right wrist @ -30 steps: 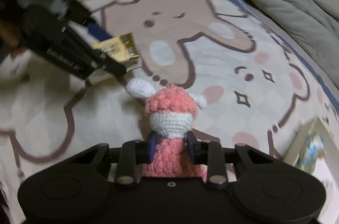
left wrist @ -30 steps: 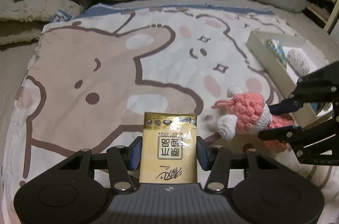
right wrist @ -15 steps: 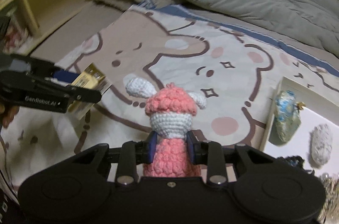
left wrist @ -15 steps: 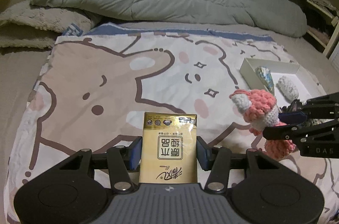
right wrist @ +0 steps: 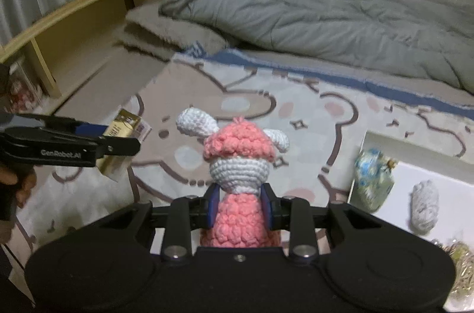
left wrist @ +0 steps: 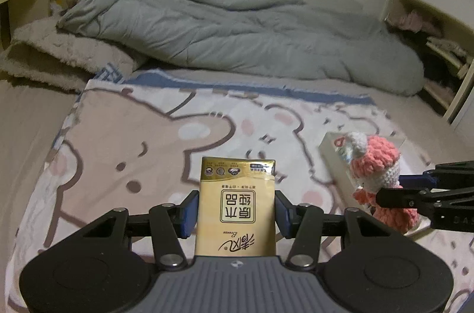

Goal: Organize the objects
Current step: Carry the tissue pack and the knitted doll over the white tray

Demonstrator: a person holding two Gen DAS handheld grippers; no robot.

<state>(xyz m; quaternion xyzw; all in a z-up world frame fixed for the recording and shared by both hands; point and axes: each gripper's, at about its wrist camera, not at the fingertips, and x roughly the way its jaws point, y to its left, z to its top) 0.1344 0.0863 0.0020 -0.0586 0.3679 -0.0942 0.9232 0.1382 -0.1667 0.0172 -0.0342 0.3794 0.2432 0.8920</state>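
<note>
My left gripper (left wrist: 235, 209) is shut on a gold tissue pack (left wrist: 237, 203) and holds it above the cartoon blanket (left wrist: 148, 141). My right gripper (right wrist: 240, 204) is shut on a pink and white crochet doll (right wrist: 238, 164) and holds it upright in the air. The doll also shows in the left wrist view (left wrist: 376, 164), to the right of the pack. The pack also shows in the right wrist view (right wrist: 118, 141), at the left. A white tray (right wrist: 462, 194) lies on the blanket at the right, just right of the doll.
The tray holds a blue-patterned pouch (right wrist: 373, 182), a grey yarn ball (right wrist: 423, 206) and a tangled item at its near corner (right wrist: 459, 262). A grey duvet (left wrist: 237, 25) lies at the back. A wooden shelf (right wrist: 89, 4) runs along the left.
Both grippers have risen and tilted up with their loads, so more of the duvet and wall shows. The doll has moved closer to the tray.
</note>
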